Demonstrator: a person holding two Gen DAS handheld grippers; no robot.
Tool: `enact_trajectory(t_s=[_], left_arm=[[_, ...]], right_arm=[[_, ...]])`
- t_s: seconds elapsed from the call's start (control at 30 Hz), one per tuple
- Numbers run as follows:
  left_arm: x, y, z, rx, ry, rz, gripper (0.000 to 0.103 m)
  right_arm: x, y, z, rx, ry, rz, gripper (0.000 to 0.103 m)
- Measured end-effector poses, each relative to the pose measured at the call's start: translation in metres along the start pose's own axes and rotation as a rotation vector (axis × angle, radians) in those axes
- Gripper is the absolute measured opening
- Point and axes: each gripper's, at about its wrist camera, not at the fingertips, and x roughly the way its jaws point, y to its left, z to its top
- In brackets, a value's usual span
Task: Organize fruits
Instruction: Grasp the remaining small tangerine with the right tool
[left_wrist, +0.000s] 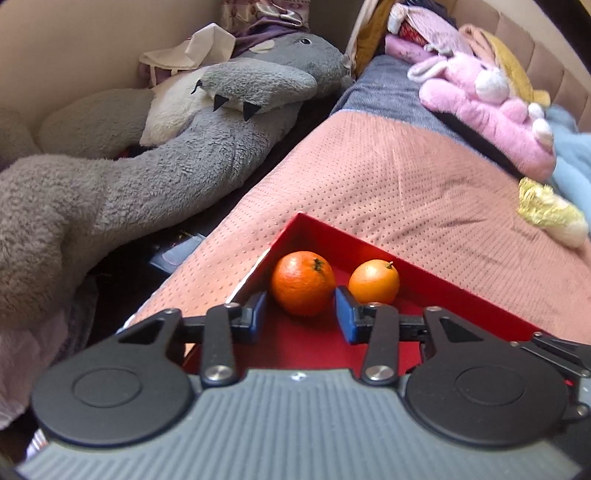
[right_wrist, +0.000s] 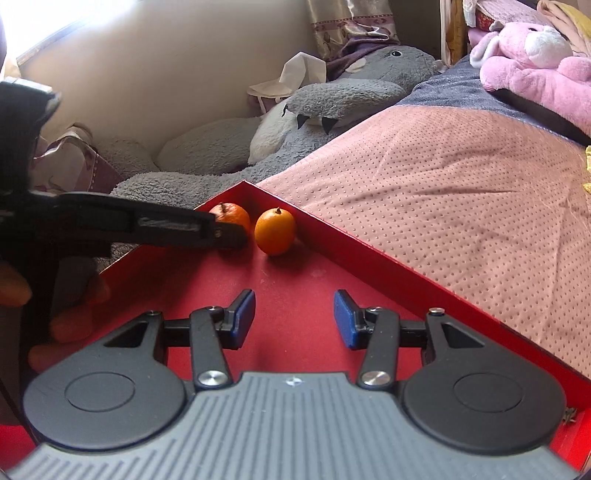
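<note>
A shallow red tray (left_wrist: 424, 273) lies on a pink bed cover. Two oranges sit in its far corner: a darker, larger one (left_wrist: 303, 282) on the left and a lighter, smaller one (left_wrist: 373, 281) on the right. My left gripper (left_wrist: 301, 317) is open, its blue pads either side of the darker orange with a small gap. In the right wrist view the left gripper's finger (right_wrist: 221, 234) partly hides the darker orange (right_wrist: 232, 216), beside the lighter one (right_wrist: 275, 230). My right gripper (right_wrist: 294, 319) is open and empty over the tray floor (right_wrist: 295, 280).
A big grey plush toy (left_wrist: 177, 166) lies left of the bed along the wall. A pink plush rabbit (left_wrist: 491, 110) and a yellow-white soft toy (left_wrist: 550, 212) lie on the bed cover (left_wrist: 388, 177) at the right. The person's hand (right_wrist: 70, 317) holds the left gripper.
</note>
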Motion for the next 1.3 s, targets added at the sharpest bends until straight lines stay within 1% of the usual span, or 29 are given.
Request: enact_trajectory(t_s=[0.17, 0.23, 0.33, 0.47, 0.6, 0.77, 0.8, 0.93, 1.0, 1.03, 1.13, 1.3], left_arm=[[0.000, -0.006, -0.002, 0.034, -0.015, 0.020, 0.040], [-0.006, -0.005, -0.007, 0.034, -0.023, 0.043, 0.040], [-0.020, 0.004, -0.018, 0.004, -0.020, 0.065, 0.039], [-0.042, 0.013, -0.036, -0.017, -0.013, 0.104, 0.039], [-0.052, 0.016, -0.048, -0.030, -0.003, 0.091, 0.039], [-0.052, 0.019, -0.048, -0.048, 0.002, 0.074, 0.039], [-0.052, 0.019, -0.049, -0.052, 0.003, 0.072, 0.039], [-0.051, 0.018, -0.050, -0.058, 0.000, 0.075, 0.039], [-0.051, 0.018, -0.051, -0.057, -0.003, 0.076, 0.039], [-0.051, 0.018, -0.051, -0.058, -0.004, 0.075, 0.039], [-0.052, 0.018, -0.052, -0.056, -0.008, 0.073, 0.039], [-0.056, 0.017, -0.055, -0.064, -0.009, 0.075, 0.039]], right_arm=[[0.001, -0.001, 0.003, -0.001, -0.007, -0.014, 0.053], [0.003, 0.000, 0.004, 0.005, -0.012, -0.024, 0.053], [0.009, 0.002, 0.007, 0.023, -0.020, -0.028, 0.053], [0.017, 0.005, 0.012, 0.073, -0.052, -0.020, 0.053], [0.033, 0.013, 0.018, 0.118, -0.053, 0.003, 0.053], [0.052, 0.022, 0.029, 0.129, -0.072, -0.024, 0.053], [0.055, 0.023, 0.031, 0.131, -0.069, -0.019, 0.053], [0.064, 0.035, 0.037, 0.073, -0.060, -0.042, 0.052], [0.067, 0.040, 0.038, 0.030, -0.058, -0.068, 0.044], [0.067, 0.041, 0.038, 0.011, -0.055, -0.076, 0.037], [0.065, 0.041, 0.039, -0.007, -0.043, -0.064, 0.036], [0.053, 0.038, 0.030, -0.022, -0.030, -0.067, 0.036]])
